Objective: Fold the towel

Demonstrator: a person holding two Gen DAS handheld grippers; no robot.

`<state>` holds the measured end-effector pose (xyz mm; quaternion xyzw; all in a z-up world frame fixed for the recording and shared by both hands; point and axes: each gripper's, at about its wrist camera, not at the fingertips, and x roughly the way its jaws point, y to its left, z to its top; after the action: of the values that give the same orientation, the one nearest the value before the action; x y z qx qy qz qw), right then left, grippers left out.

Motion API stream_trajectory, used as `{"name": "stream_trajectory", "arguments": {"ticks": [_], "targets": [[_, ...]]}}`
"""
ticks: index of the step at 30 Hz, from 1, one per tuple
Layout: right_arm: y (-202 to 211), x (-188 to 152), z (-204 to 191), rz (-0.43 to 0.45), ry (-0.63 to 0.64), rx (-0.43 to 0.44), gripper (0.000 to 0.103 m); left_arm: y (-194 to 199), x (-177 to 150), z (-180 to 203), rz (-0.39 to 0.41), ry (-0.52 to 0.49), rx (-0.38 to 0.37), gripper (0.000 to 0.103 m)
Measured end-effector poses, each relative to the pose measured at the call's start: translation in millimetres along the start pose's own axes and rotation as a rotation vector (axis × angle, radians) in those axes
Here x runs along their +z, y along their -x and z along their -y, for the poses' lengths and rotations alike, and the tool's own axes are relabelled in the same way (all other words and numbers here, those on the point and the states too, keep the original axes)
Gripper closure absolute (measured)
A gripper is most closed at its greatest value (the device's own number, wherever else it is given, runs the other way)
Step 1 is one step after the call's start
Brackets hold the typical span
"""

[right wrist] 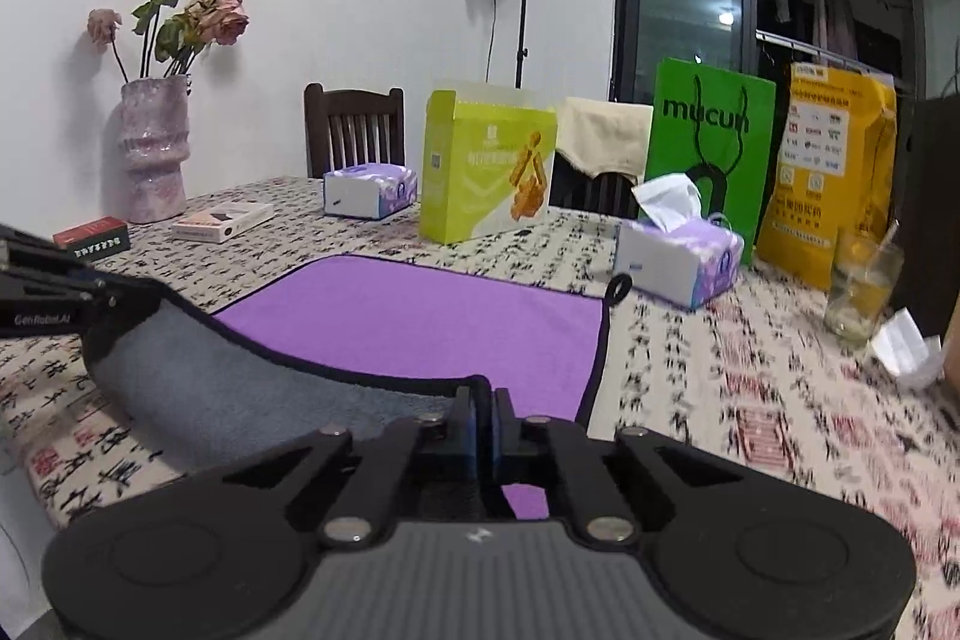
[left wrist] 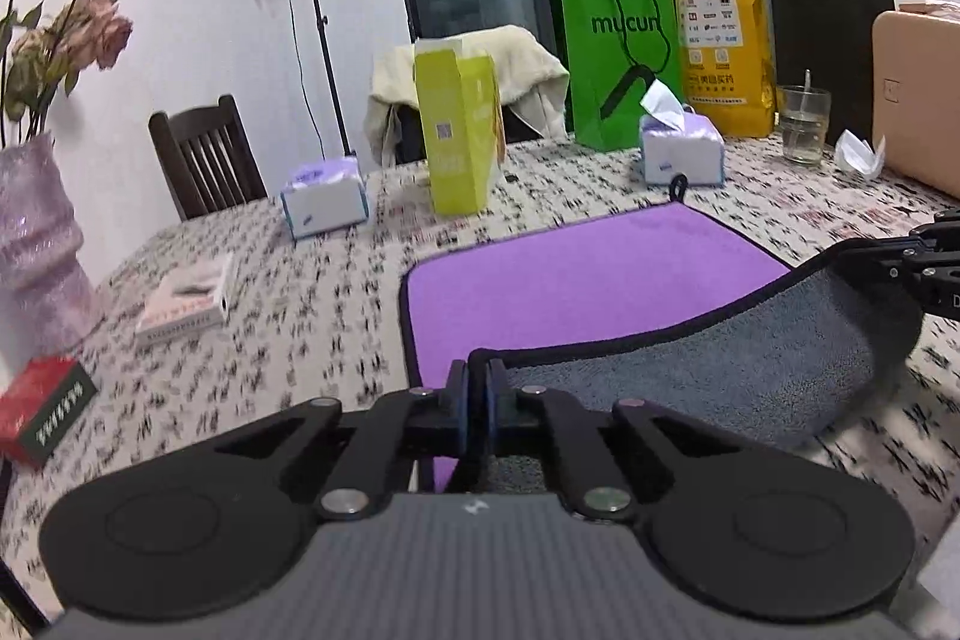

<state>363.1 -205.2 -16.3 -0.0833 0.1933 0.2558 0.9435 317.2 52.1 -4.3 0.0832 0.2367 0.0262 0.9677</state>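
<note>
While the purple towel (left wrist: 576,280) lies spread on the patterned tabletop (left wrist: 300,292), its near edge is held lifted, so that the grey underside (left wrist: 690,376) is turned up. The left gripper (left wrist: 478,394) is seen pressed together on the towel's near left corner at the black hem; the right gripper (right wrist: 483,421) is likewise pinched on the near right corner. Beyond the towel's far edge a yellow-green box (right wrist: 480,166) and a tissue pack (right wrist: 678,256) are noted. Further left of the towel, a pink vase (right wrist: 153,148) is recorded.
</note>
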Motion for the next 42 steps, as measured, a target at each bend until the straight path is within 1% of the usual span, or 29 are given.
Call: {"name": "stream_trajectory", "arguments": {"ticks": [7,11,19,27,31,35,42], "targets": [[-25.2,18.9,12.1,0.001,0.016,-0.013,0.098,-25.9,18.5,-2.1,0.007,-0.038,0.000,0.097],[-39.1,29.0,20.9,-0.003,0.012,-0.009,0.099,-41.9,29.9,-7.8,-0.004,-0.023,-0.015,0.097],[-76.1,50.8,38.5,-0.034,-0.001,0.019,0.098,-80.7,52.1,-26.5,-0.050,0.038,-0.043,0.097],[-114.8,69.4,54.0,-0.062,-0.006,0.041,0.098,-118.7,73.0,-41.4,-0.093,0.045,-0.073,0.096],[-134.8,79.0,58.6,-0.066,0.011,0.039,0.099,-139.5,82.3,-49.7,-0.098,0.055,-0.082,0.096],[-157.7,87.3,65.8,-0.083,0.015,0.038,0.098,-164.1,87.5,-58.0,-0.114,0.053,-0.097,0.096],[-199.8,90.0,77.9,-0.135,0.015,0.030,0.099,-209.9,88.4,-67.8,-0.180,0.069,-0.115,0.096]]}}
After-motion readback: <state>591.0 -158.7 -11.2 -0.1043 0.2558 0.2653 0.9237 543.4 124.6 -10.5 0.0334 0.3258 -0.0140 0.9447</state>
